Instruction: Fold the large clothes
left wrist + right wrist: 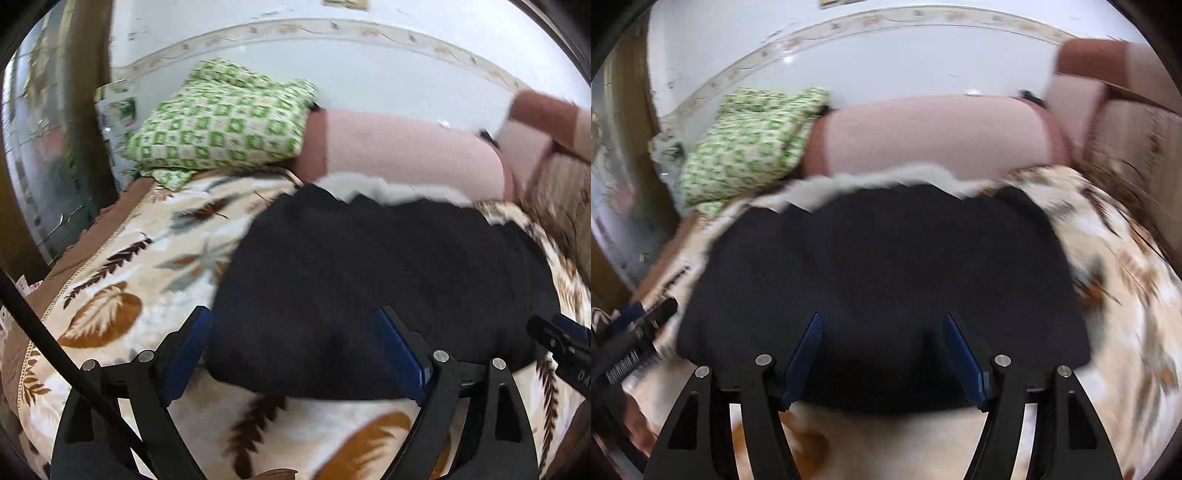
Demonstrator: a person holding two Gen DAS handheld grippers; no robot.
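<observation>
folded black fabric garment [369, 288] lies on the cream leaf-patterned blanket [122, 280]; left gripper [295, 328] and right gripper [882, 332] both gape wide, holding nothing

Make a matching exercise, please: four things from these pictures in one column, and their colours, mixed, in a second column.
Things:
1. garment
2. pillow
3. bolster
4. blanket

Colours:
A. pink
B. cream with brown leaves
C. black
D. green and white checks

Pairs: 1-C, 2-D, 3-A, 4-B
</observation>
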